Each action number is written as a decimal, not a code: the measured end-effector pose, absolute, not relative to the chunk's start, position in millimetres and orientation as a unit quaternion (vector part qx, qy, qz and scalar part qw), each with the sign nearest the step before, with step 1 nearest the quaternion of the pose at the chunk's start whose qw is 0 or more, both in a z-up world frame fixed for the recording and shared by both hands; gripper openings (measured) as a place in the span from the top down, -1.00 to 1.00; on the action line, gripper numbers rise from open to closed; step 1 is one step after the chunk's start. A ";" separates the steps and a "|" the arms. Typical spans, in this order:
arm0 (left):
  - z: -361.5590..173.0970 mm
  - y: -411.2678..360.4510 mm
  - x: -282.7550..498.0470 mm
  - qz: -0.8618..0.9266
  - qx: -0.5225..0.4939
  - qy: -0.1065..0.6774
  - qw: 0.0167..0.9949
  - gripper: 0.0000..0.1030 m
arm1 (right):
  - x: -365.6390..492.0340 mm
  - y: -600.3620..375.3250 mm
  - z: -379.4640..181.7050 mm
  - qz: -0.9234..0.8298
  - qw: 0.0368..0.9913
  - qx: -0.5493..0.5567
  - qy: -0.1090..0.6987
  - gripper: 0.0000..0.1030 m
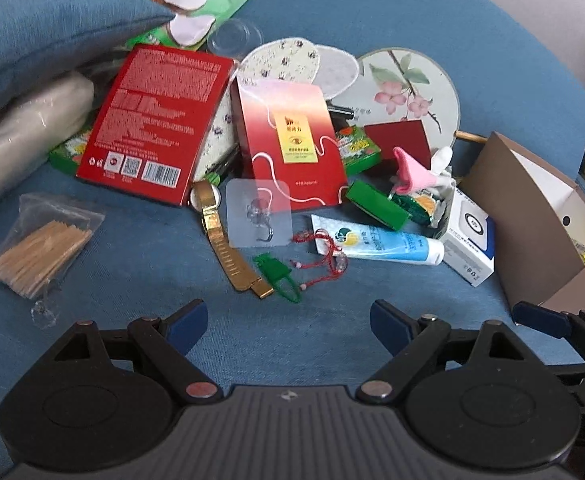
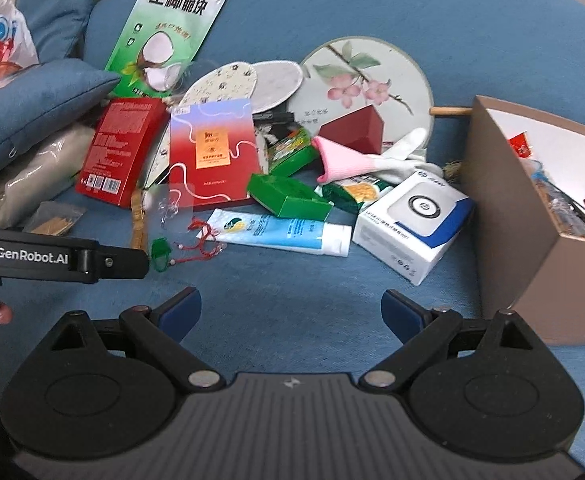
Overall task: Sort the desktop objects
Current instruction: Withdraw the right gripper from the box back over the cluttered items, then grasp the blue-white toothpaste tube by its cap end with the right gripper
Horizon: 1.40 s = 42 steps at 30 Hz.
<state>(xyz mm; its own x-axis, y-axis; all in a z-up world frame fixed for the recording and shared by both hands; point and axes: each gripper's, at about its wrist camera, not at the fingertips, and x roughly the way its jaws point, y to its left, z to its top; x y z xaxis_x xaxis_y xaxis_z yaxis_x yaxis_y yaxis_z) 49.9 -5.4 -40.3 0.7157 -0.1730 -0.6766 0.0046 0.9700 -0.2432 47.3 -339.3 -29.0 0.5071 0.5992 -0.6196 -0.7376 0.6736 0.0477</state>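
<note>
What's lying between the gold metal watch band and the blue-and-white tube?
In the left wrist view, a clear adhesive hook, a green plastic clip and a red string bracelet lie between the gold metal watch band and the blue-and-white tube.

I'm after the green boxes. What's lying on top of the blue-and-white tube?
A green box overlaps the tube's upper edge; a red string bracelet crosses its flat end. Whatever is beneath the tube is hidden.

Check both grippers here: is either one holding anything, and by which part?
Nothing is held. The left gripper and the right gripper both stand open over bare blue fabric, short of the clutter.
</note>
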 end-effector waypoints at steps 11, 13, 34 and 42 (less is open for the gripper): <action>-56.0 10.9 60.7 -0.033 -0.130 0.385 0.913 -0.60 | 58.7 -328.8 -43.8 0.404 0.850 -0.120 0.315 -0.83; -57.8 15.2 64.4 -0.027 -0.133 0.385 0.913 -0.55 | 61.8 -326.1 -45.0 0.409 0.849 -0.124 0.312 -0.83; -55.4 33.2 100.4 -0.058 -0.181 0.379 0.906 -0.30 | 123.8 -263.7 -67.2 0.481 0.806 -0.236 0.251 -0.69; -48.8 18.0 84.9 -0.088 -0.172 0.389 0.901 -0.30 | 133.0 -273.3 -66.9 0.496 0.789 -0.215 0.293 0.02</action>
<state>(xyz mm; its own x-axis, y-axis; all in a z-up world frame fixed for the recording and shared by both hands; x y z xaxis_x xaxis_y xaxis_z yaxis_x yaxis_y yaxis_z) 84.9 18.0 -48.8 0.6823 -0.2921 -0.6702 0.0251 0.9255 -0.3779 133.0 -273.3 -66.9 0.3372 0.6559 -0.6753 -0.9080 0.4162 -0.0492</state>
